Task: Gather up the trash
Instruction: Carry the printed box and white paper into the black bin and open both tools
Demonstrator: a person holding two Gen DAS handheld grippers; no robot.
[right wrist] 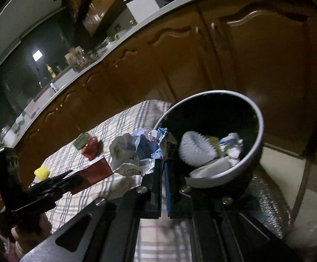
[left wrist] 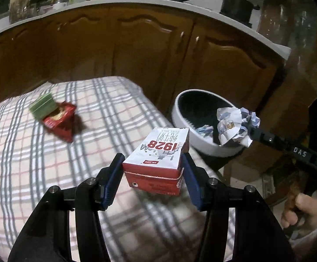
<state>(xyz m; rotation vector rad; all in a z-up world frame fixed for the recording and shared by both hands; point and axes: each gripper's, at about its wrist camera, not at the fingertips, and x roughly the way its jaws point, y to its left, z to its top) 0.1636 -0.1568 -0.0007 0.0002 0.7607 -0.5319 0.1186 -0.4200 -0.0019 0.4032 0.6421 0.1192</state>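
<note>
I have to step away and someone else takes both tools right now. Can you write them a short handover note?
Left tool: shut on the red and white milk carton, held above the plaid-covered table.
Right tool: shut on the crumpled printed paper wad, near the rim of the round white waste bin with dark inside.
Done: the bin already holds some crumpled trash.
Left: drop the wad and the carton into the bin. Then fetch the red and green box and the small yellow object, both on the table.
</note>
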